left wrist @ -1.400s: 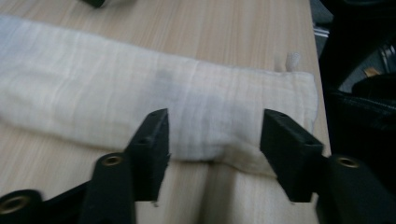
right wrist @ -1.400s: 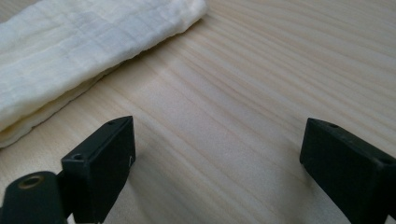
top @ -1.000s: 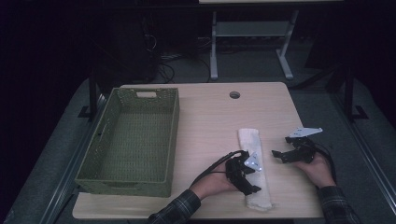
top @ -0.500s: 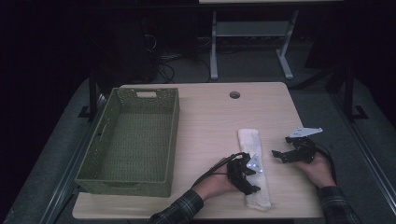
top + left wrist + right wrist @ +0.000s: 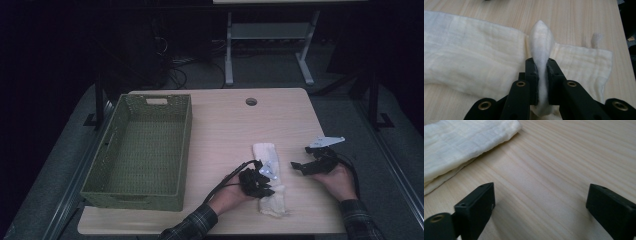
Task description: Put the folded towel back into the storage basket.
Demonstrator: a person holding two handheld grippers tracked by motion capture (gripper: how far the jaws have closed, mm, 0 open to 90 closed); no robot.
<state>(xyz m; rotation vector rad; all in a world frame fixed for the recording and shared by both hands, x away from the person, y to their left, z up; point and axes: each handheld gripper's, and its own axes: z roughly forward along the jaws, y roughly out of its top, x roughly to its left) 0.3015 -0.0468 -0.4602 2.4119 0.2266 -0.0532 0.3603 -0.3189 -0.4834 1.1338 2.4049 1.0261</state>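
A folded cream cloth (image 5: pixel 266 152) lies lengthwise on the wooden table (image 5: pixel 220 130), right of centre. My left gripper (image 5: pixel 267 186) sits on the cloth's near end, and its jaws have just been closing. In the left gripper view they pinch a raised fold of the cloth (image 5: pixel 541 42), with the left gripper (image 5: pixel 542 75) shut on it. My right gripper (image 5: pixel 296 166) rests low over the bare table to the right of the cloth, pointing toward it. In the right gripper view its jaws stand wide apart, the right gripper (image 5: pixel 541 202) holds nothing, and the cloth (image 5: pixel 456 142) lies ahead at upper left.
A green woven basket (image 5: pixel 185 135) stands on the left half of the table, with nothing in it. A round cable hole (image 5: pixel 251 101) is near the far edge. The table's right edge runs close behind my right hand.
My left gripper has shut on a fold of the cloth at its near end. The right gripper has kept still.
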